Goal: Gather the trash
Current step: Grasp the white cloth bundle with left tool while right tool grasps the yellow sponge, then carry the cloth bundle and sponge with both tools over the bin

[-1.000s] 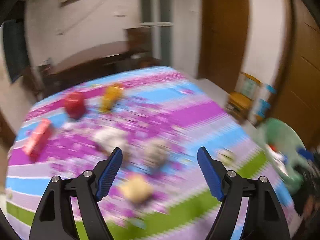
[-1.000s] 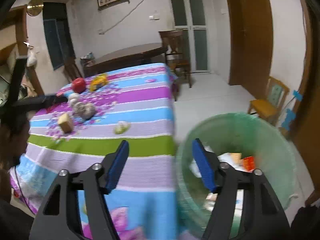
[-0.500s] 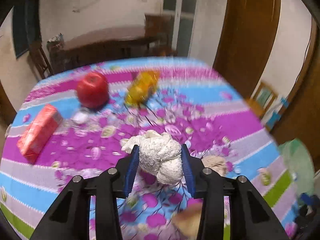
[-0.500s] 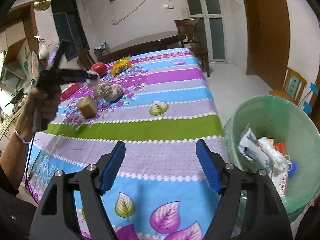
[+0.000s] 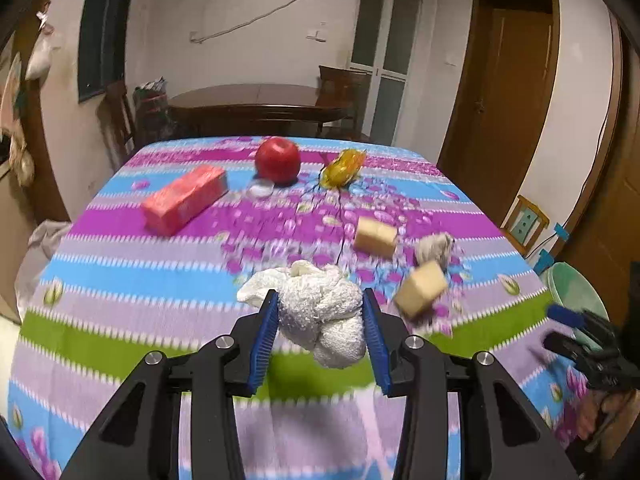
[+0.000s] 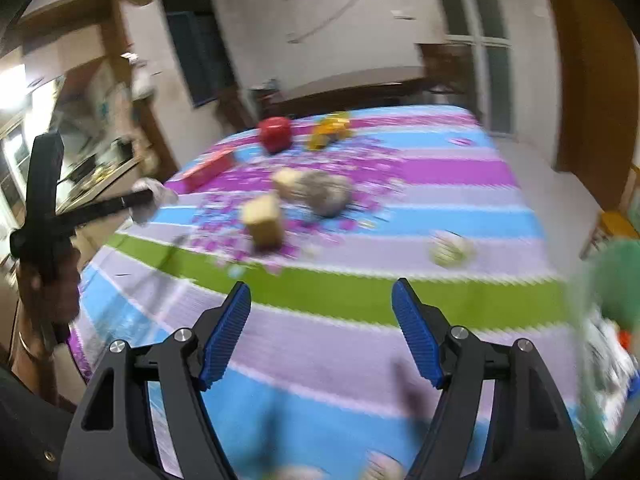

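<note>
While left gripper [image 5: 320, 320] jaws clamp white rag wad [image 5: 320, 312], right gripper [image 6: 322, 332] jaws apart w/ nothing between

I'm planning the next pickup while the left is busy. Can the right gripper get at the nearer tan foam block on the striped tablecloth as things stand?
Probably yes. The right gripper is open and empty, and the nearer tan foam block lies ahead with only bare striped tablecloth between. The grey crumpled wad sits behind it, not in the way.

Two hand-held black plastic grippers, the left gripper [image 5: 320, 332] and the right gripper [image 6: 322, 334], each carry ribbed blue pads on angular, cut-out fingers fastened with round silver screws, while a thin bangle [image 6: 24, 342] circles the wrist of the person's left hand [image 6: 52, 280].
</note>
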`<action>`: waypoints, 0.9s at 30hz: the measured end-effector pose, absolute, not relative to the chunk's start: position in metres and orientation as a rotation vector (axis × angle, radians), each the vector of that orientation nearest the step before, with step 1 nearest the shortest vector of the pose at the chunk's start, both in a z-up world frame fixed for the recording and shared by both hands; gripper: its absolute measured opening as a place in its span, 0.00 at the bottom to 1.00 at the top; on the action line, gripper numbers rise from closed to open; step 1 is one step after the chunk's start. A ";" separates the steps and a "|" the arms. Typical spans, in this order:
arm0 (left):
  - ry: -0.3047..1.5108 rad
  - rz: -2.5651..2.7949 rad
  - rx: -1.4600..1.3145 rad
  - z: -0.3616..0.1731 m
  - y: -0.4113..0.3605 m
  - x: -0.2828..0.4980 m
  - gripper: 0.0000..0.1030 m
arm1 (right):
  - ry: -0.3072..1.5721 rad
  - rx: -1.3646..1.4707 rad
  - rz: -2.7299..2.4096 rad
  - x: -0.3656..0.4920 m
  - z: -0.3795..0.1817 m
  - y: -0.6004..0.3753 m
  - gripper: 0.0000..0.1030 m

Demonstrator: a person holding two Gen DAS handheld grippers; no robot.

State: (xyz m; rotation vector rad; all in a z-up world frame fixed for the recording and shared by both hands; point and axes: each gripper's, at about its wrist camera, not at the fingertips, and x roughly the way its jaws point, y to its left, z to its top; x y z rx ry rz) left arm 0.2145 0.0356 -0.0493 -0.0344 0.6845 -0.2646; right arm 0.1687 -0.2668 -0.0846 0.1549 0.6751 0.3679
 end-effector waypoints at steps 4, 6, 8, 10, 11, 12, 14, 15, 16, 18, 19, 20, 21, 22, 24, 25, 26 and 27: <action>0.687 -0.276 -0.087 -0.053 0.051 0.196 0.42 | 0.721 0.097 0.417 0.205 -0.087 -0.229 0.68; 0.670 -0.261 -0.070 -0.053 0.052 0.189 0.42 | 0.750 0.071 0.413 0.225 -0.093 -0.214 0.68; 0.662 -0.265 -0.068 -0.053 0.055 0.187 0.42 | 0.770 0.046 0.399 0.238 -0.098 -0.205 0.68; 0.663 -0.271 -0.083 -0.053 0.059 0.186 0.42 | 0.794 0.027 0.388 0.251 -0.104 -0.197 0.68; 0.664 -0.271 -0.084 -0.053 0.060 0.185 0.42 | 0.807 0.017 0.374 0.259 -0.109 -0.193 0.68; 0.667 -0.267 -0.083 -0.053 0.060 0.186 0.42 | 0.829 0.016 0.378 0.265 -0.113 -0.191 0.68; 0.684 -0.268 -0.093 -0.056 0.060 0.189 0.42 | 0.852 0.040 0.409 0.272 -0.116 -0.189 0.59; 0.687 -0.273 -0.095 -0.056 0.060 0.189 0.42 | 0.849 0.036 0.405 0.272 -0.116 -0.188 0.54; 0.687 -0.265 -0.088 -0.057 0.058 0.190 0.42 | 0.839 0.021 0.400 0.271 -0.115 -0.186 0.46; 0.683 -0.238 -0.062 -0.057 0.052 0.192 0.42 | 0.821 0.029 0.425 0.266 -0.112 -0.185 0.35; 0.680 -0.225 -0.047 -0.057 0.047 0.193 0.42 | 0.814 0.038 0.432 0.262 -0.110 -0.186 0.34; 0.678 -0.218 -0.036 -0.057 0.043 0.194 0.42 | 0.804 0.038 0.429 0.257 -0.107 -0.187 0.33; 0.676 -0.211 -0.024 -0.057 0.040 0.195 0.42 | 0.787 0.029 0.428 0.248 -0.104 -0.187 0.32; 0.672 -0.202 -0.007 -0.056 0.034 0.195 0.42 | 0.772 0.022 0.429 0.243 -0.099 -0.188 0.32; 0.669 -0.196 0.022 -0.057 0.024 0.196 0.42 | 0.743 0.013 0.424 0.228 -0.091 -0.189 0.32; 0.668 -0.197 0.039 -0.057 0.016 0.196 0.42 | 0.722 0.013 0.419 0.217 -0.086 -0.192 0.32; 0.668 -0.200 0.051 -0.057 0.010 0.197 0.42 | 0.709 0.012 0.413 0.209 -0.083 -0.195 0.32; 0.665 -0.208 0.064 -0.055 0.001 0.196 0.42 | 0.693 0.005 0.400 0.198 -0.080 -0.199 0.31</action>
